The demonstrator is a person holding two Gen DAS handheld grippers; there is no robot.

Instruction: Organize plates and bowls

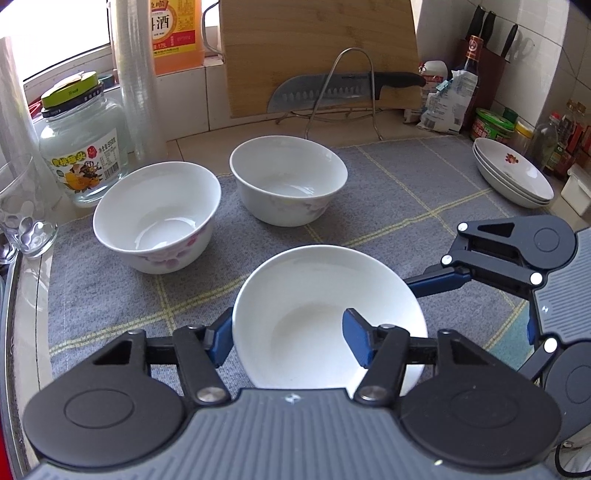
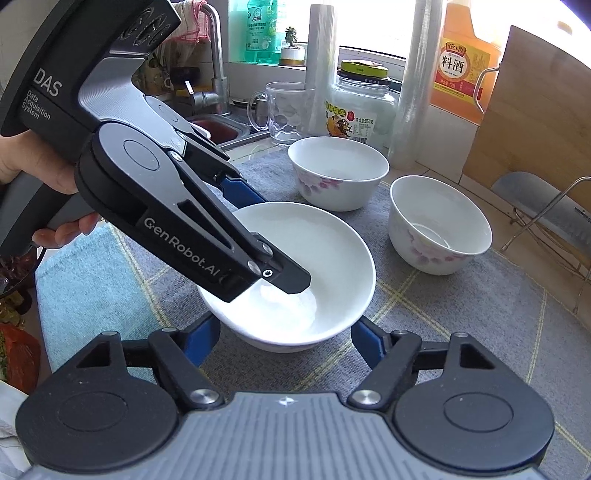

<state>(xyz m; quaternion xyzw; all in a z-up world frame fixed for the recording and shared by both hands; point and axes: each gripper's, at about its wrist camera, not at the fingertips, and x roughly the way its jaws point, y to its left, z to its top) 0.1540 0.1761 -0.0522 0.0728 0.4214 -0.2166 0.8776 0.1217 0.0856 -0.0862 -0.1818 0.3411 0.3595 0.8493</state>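
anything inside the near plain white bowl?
No food or liquid shows in the plain white bowl. One blue finger of the left gripper reaches inside over the rim. In the right wrist view that gripper covers part of the interior.

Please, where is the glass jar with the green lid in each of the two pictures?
Left wrist view: the glass jar stands far left, behind the left flowered bowl.
Right wrist view: the jar stands top centre, behind that same bowl.
Shared landmark: the orange bottle.
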